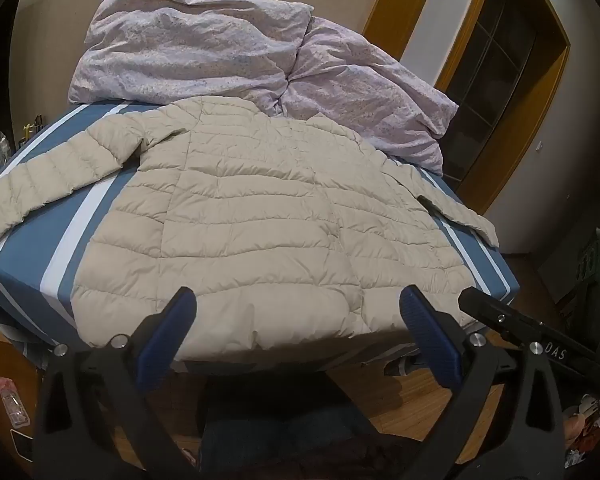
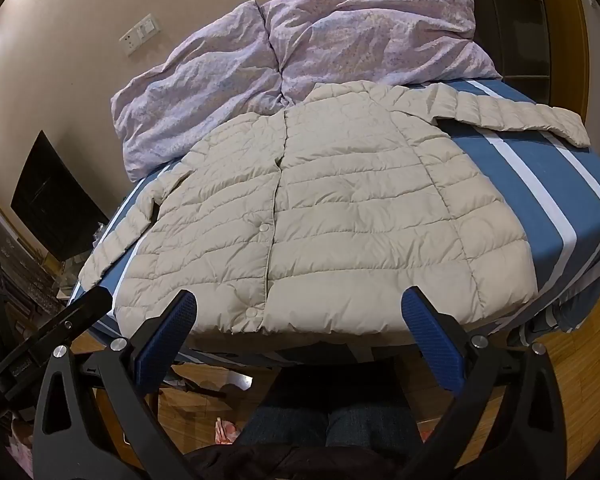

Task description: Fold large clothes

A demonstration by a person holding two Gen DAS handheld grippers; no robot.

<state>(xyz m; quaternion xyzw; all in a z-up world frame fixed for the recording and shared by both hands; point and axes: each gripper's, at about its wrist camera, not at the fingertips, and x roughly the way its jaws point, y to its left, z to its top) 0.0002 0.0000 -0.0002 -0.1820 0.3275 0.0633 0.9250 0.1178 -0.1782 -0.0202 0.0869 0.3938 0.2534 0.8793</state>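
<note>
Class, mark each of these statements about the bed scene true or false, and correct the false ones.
1. The cream jacket lies spread flat on the bed. True.
2. The left gripper grips the hem. False: it is open and holds nothing.
3. A lilac duvet is bunched beyond the collar. True.
4. Both sleeves are folded across the chest. False: they stretch outward.
5. The right gripper is shut. False: its jaws stand wide apart.

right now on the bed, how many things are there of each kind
puffer jacket: 1
lilac duvet: 1, bunched at the head of the bed
open grippers near the foot: 2, left gripper and right gripper
total: 4
</note>
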